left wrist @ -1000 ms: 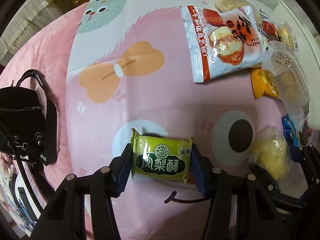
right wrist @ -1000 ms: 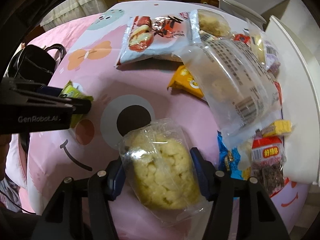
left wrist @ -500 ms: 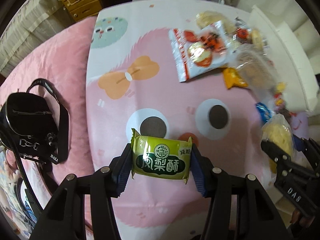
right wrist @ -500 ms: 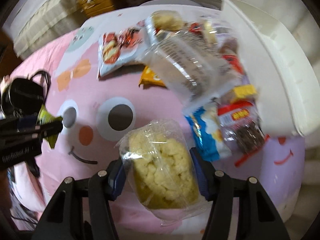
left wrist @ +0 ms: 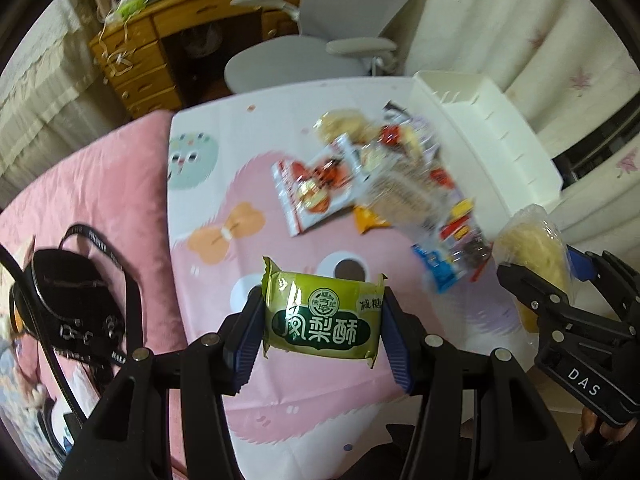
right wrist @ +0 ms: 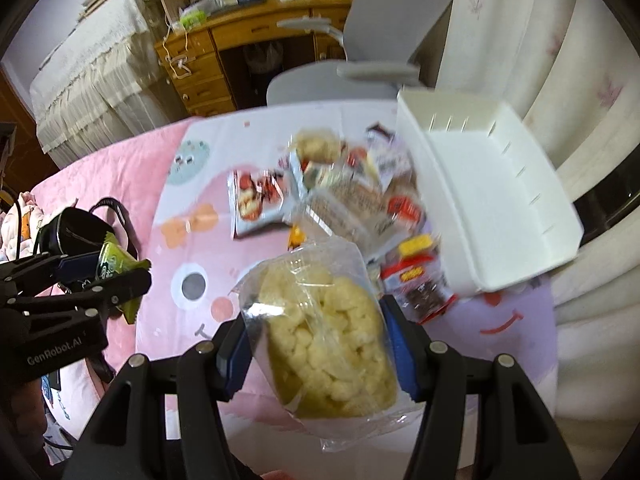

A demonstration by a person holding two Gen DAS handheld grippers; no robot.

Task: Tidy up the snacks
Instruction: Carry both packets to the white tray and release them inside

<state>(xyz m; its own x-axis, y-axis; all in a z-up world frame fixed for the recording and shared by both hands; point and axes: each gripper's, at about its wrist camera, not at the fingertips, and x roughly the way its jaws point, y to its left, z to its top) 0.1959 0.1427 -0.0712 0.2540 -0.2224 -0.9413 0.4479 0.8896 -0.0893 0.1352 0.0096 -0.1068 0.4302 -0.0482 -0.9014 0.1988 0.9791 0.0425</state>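
With the left claw (left wrist: 322,326) clamped on the green pineapple cake packet (left wrist: 322,320) and the right claw (right wrist: 316,344) gripping the clear puffed-snack bag (right wrist: 324,336) above the bed, carry both level over the white bin (right wrist: 492,200) at the bed's far right edge before releasing.

Both fisheye views look steeply down from above along their own gripper fingers. Both share the pink cartoon-face blanket (left wrist: 208,184) (right wrist: 168,216), the scattered snack pile and the white plastic bin (left wrist: 492,128) (right wrist: 492,200) at far right; each catches the other gripper at its edge.
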